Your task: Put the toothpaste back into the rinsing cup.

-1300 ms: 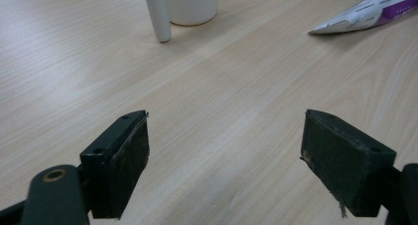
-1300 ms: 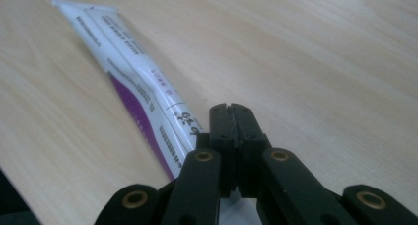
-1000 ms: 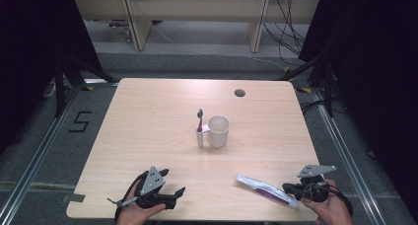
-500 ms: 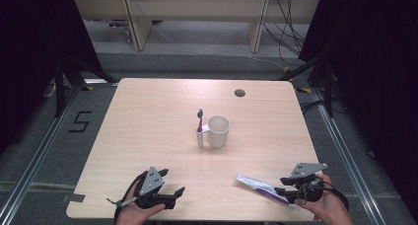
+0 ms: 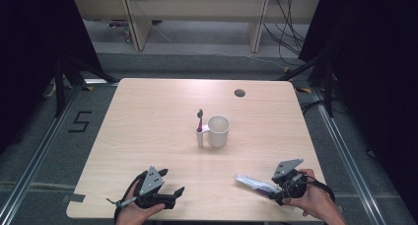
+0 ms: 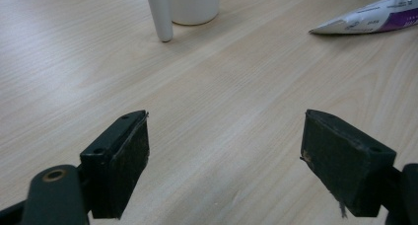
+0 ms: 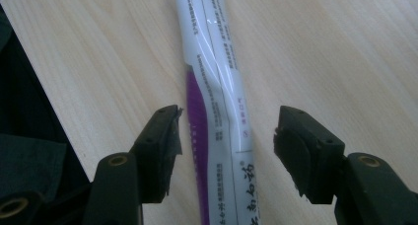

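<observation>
Right gripper (image 7: pixel 224 146): I have its jaws spread wide, one on each side of the toothpaste tube (image 7: pixel 217 101), neither pad touching it. I keep them astride the tube's width because that is the narrow way across, so a squeeze here should catch it squarely.

Toothpaste tube: it lies flat on the table (image 5: pixel 148 116) near the front edge on my right side, crimped end pointing inward toward the middle, cap end under my gripper in the high view (image 5: pixel 256 184). I judge it is the thing to be lifted, and lying flat it leaves little room under the pads, so I hold the gripper low.

Left gripper (image 6: pixel 224 156): released, jaws far apart with bare wood between them. I park it near the front edge on my left (image 5: pixel 167 193), well apart from the tube, so it stays out of the right hand's way.

Left gripper's outlook: it faces across the table, with the tube off to its right (image 6: pixel 369 18) and the mug ahead, ready if a second hold is needed.

Mug (image 5: pixel 218 131): white, upright, near the table's middle, well apart from both grippers.

Toothbrush (image 5: pixel 199 121): it stands upright in a slim white holder touching the mug's left side, head up. I take this as where the tube likely belongs.
</observation>
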The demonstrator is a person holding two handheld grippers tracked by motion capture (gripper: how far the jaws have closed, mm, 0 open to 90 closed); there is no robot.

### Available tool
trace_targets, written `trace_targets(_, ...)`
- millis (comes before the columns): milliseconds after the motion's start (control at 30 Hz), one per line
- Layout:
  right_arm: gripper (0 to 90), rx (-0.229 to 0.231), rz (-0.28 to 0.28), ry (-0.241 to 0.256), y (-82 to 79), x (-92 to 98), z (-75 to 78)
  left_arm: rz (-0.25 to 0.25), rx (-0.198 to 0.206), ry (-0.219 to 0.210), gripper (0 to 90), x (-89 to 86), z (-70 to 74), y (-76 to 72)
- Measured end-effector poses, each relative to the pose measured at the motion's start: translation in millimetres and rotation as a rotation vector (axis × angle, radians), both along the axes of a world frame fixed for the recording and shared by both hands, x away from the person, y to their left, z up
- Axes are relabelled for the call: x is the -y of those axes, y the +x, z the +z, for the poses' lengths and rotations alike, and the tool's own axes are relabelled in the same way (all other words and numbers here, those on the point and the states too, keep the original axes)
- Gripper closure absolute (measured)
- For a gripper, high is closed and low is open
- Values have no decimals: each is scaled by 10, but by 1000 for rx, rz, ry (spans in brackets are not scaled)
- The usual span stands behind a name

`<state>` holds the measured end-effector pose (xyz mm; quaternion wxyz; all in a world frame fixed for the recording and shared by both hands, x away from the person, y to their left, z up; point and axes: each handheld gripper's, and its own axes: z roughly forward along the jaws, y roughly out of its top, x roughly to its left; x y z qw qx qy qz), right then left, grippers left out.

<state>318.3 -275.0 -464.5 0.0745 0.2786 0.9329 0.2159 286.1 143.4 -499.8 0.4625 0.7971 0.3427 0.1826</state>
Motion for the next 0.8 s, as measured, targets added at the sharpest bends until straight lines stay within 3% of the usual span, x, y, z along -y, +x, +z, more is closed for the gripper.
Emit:
trace_targets(67,434,-35,-34,-17,-5,-40,-14,3,0,0,179,-1,4,-4)
trace_targets(100,440,-17,7,-18,30,-38,-23,2,1,-4,179,-1,3,-2)
trace_targets(167,453,-34,8,-33,41,-65,-37,0,1,-7,179,-2,-1,0)
trace_targets(200,462,-31,35,-35,63,-79,-54,1,0,-6,179,-2,-1,0)
trace_targets(800,602,-121,38,-130,158,-245,-128,-6,-2,-3,179,5,-6,1)
